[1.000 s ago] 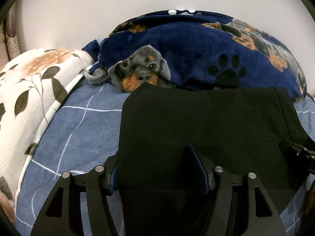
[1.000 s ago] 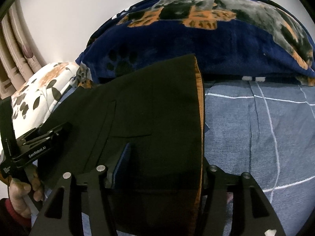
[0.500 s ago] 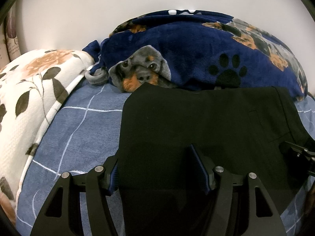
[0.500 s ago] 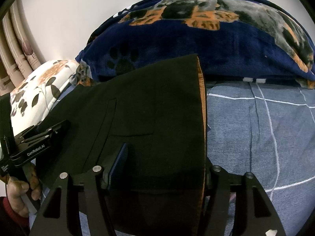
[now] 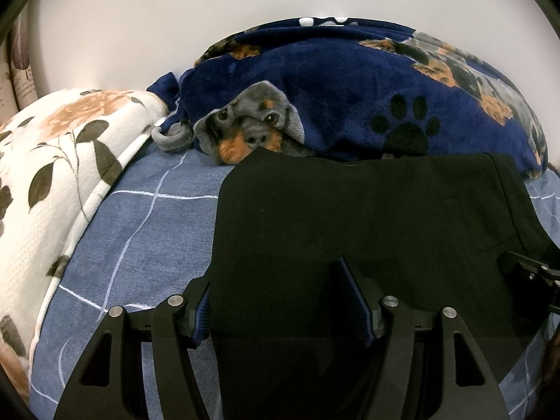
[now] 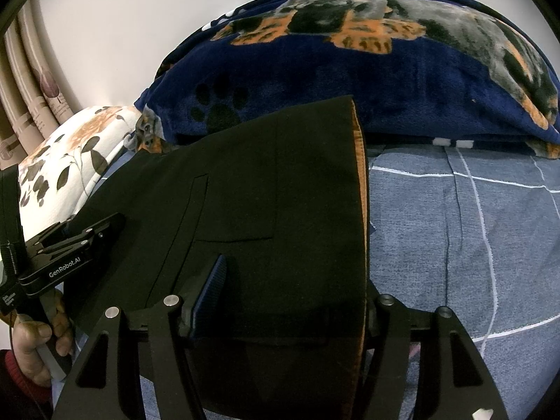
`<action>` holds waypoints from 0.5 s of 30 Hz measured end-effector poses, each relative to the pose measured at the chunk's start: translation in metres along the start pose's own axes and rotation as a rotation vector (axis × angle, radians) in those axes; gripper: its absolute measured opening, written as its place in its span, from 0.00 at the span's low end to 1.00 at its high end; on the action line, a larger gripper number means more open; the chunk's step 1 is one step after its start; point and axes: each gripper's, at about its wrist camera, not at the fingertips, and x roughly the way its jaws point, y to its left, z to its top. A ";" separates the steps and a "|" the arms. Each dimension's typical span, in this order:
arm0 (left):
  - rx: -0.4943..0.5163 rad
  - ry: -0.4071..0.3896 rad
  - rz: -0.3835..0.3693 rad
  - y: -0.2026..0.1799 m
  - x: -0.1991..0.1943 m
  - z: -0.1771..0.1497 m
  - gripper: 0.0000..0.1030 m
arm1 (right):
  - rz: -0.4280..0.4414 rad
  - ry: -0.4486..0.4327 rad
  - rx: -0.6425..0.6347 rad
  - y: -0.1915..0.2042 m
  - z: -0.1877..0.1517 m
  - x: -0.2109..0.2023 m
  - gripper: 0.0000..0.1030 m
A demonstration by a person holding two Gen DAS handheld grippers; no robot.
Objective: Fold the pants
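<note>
Black pants (image 5: 350, 210) lie folded flat on the blue checked bedsheet (image 5: 147, 231). My left gripper (image 5: 276, 290) straddles their left edge: one pad sits just outside the edge, the other rests on top of the cloth, and the jaws stand wide without pinching. My right gripper (image 6: 294, 280) straddles the right edge of the pants (image 6: 262, 175), where an orange lining (image 6: 358, 175) shows. Its left pad lies on the cloth and its right finger is half hidden behind the edge. Flat cloth lies between the jaws of both.
A navy dog-print blanket (image 5: 350, 98) is heaped along the wall behind the pants. A white floral pillow (image 5: 52, 175) lies to the left, with curtains (image 6: 31, 105) beyond it. A hand (image 6: 38, 343) holds the left gripper (image 6: 70, 245). Bare sheet (image 6: 455, 245) stretches to the right.
The right gripper's jaws have spread slightly wider over the pants' edge. The left gripper and the pants have not moved.
</note>
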 end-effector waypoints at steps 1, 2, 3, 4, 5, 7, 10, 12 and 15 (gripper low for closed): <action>0.000 0.000 0.000 0.000 0.000 0.000 0.63 | 0.000 0.000 0.000 0.000 0.000 0.000 0.57; 0.000 0.000 0.000 0.000 0.000 0.000 0.63 | 0.000 0.000 0.000 0.000 0.000 0.000 0.57; 0.000 0.000 0.001 0.000 0.000 0.000 0.63 | 0.000 0.000 0.000 0.000 0.000 0.000 0.57; 0.001 0.000 0.001 0.000 0.000 0.000 0.63 | 0.000 0.000 0.000 0.000 0.000 0.000 0.57; 0.001 0.000 0.001 0.000 0.000 0.000 0.63 | -0.001 0.000 0.000 0.000 0.000 0.000 0.57; 0.003 0.000 0.004 0.000 0.000 0.001 0.63 | 0.000 0.000 0.000 0.000 0.000 0.000 0.57; 0.005 -0.001 0.005 0.000 0.000 0.001 0.63 | 0.000 0.000 0.000 0.000 0.000 0.000 0.58; 0.005 -0.001 0.005 0.000 0.000 0.001 0.63 | 0.000 0.000 0.000 0.000 0.000 0.000 0.58; 0.005 -0.001 0.005 0.000 0.000 0.001 0.63 | -0.001 0.000 -0.001 0.000 0.000 0.000 0.58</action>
